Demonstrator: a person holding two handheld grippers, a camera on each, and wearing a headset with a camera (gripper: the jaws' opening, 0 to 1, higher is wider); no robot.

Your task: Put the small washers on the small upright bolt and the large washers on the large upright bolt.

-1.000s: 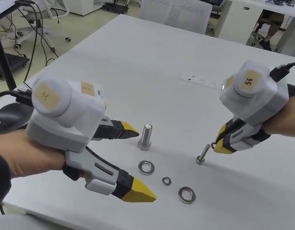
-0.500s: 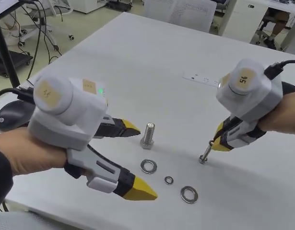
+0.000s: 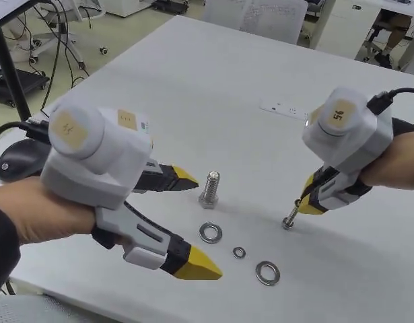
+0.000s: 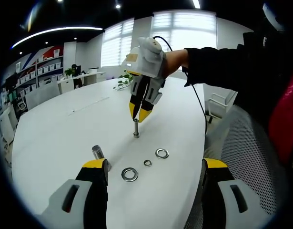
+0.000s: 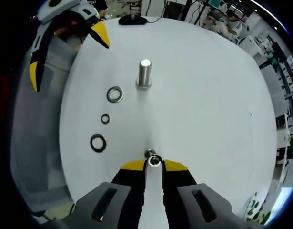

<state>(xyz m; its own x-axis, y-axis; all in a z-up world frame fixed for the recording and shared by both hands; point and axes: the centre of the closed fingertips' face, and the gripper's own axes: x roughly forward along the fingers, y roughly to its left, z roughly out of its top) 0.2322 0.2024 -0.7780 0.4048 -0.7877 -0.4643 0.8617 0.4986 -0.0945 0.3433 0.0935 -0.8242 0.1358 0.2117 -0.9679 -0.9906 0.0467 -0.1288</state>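
Small bolt (image 3: 288, 219), one: stands head-down on the white table (image 3: 193, 101), long axis near vertical, threaded end leaning toward 1 o'clock in the head view, its top pinched between the narrowed jaws of the right gripper (image 3: 299, 205). Large bolt (image 3: 209, 188), one: upright, head down, thread pointing straight up, at 10 o'clock of the small bolt, well apart. Washers, three, flat on the table in a row toward 7 o'clock: left large washer (image 3: 210, 233), small washer (image 3: 239, 252), right large washer (image 3: 267, 272); left gripper (image 4: 154, 167), jaws spread wide, holding nothing.
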